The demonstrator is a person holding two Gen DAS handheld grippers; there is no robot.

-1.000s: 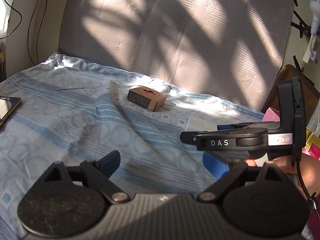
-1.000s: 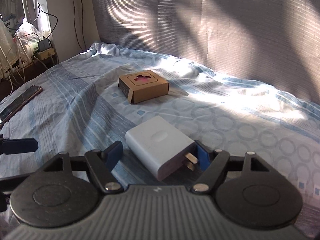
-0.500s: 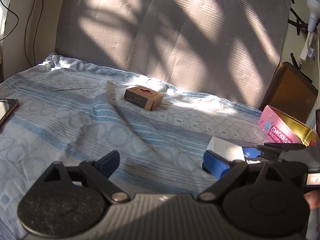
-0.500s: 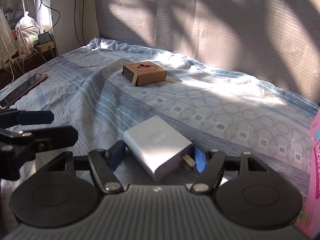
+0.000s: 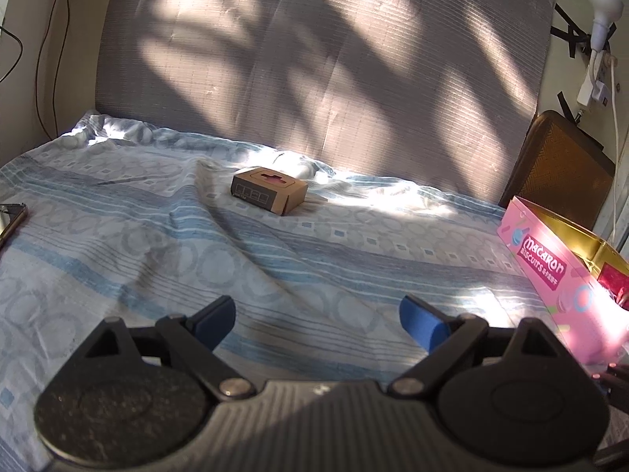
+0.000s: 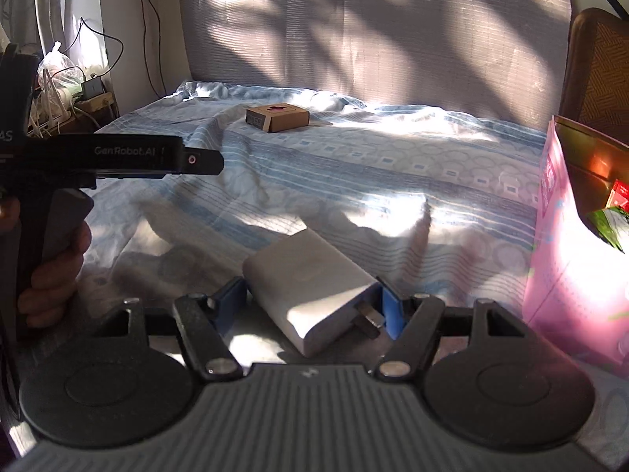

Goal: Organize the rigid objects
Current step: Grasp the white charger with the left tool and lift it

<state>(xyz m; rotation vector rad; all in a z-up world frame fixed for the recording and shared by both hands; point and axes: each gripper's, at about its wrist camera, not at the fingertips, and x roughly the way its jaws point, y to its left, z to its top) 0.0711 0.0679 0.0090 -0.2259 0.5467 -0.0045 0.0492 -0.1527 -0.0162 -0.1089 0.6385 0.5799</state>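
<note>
My right gripper is shut on a white plug-in charger and holds it above the bed, just left of an open pink macaron biscuit box. That box also shows at the right edge of the left wrist view, with red and green packets inside. My left gripper is open and empty over the blue patterned bedsheet. A small brown cardboard box lies far ahead near the headboard; it also shows in the right wrist view.
A phone lies at the bed's left edge. A grey padded headboard stands behind. A wooden chair back is at the right. Cables and clutter sit on a side table at the left. The left gripper's handle is at the left.
My right gripper has carried the charger back and to the right, up beside the pink box, and left the left wrist view. The left gripper has stayed open.
</note>
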